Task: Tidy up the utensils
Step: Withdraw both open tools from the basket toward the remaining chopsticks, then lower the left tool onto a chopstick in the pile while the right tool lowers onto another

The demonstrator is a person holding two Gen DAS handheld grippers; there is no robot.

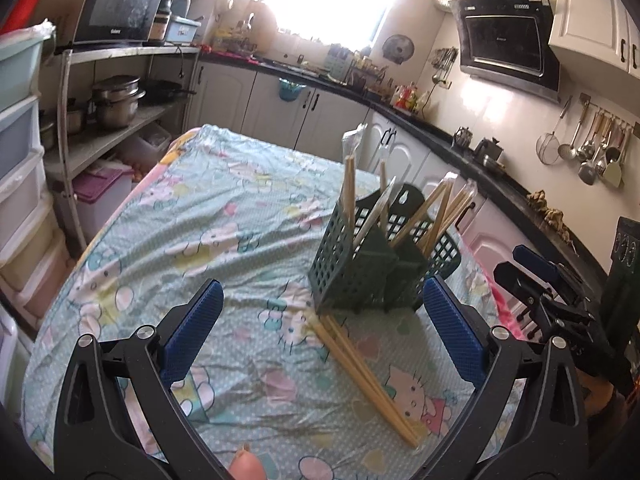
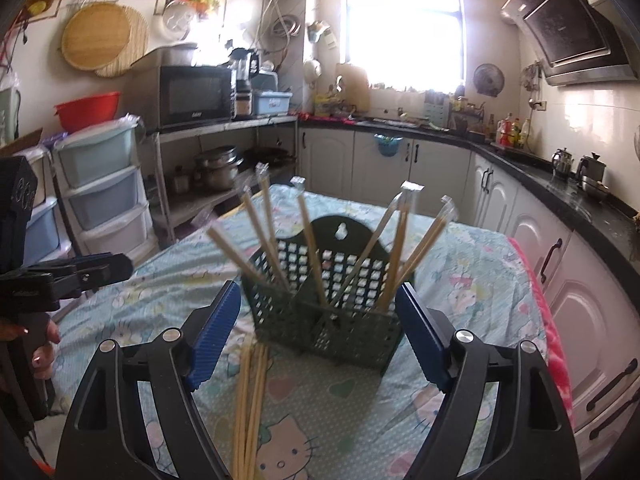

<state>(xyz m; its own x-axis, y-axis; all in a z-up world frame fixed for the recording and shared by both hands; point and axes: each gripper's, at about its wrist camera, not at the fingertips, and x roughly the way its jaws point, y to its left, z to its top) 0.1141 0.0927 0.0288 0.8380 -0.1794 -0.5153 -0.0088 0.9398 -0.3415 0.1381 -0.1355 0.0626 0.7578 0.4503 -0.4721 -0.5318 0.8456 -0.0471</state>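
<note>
Green plastic holder [image 2: 328, 300] of chopsticks stands between loose chopsticks [image 2: 250, 404] and both released, empty jaws.

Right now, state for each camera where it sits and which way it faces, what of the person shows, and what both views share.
Left wrist: sits on the left gripper, looks forward and down over the cartoon-print cloth at the green basket and loose chopsticks; its open blue pads frame the view, the right gripper at right.
Right wrist: sits on the right gripper, faces the basket and window; open pads, the left gripper and a hand at left.
Shared: basket, loose chopsticks, cloth, microwave.
</note>
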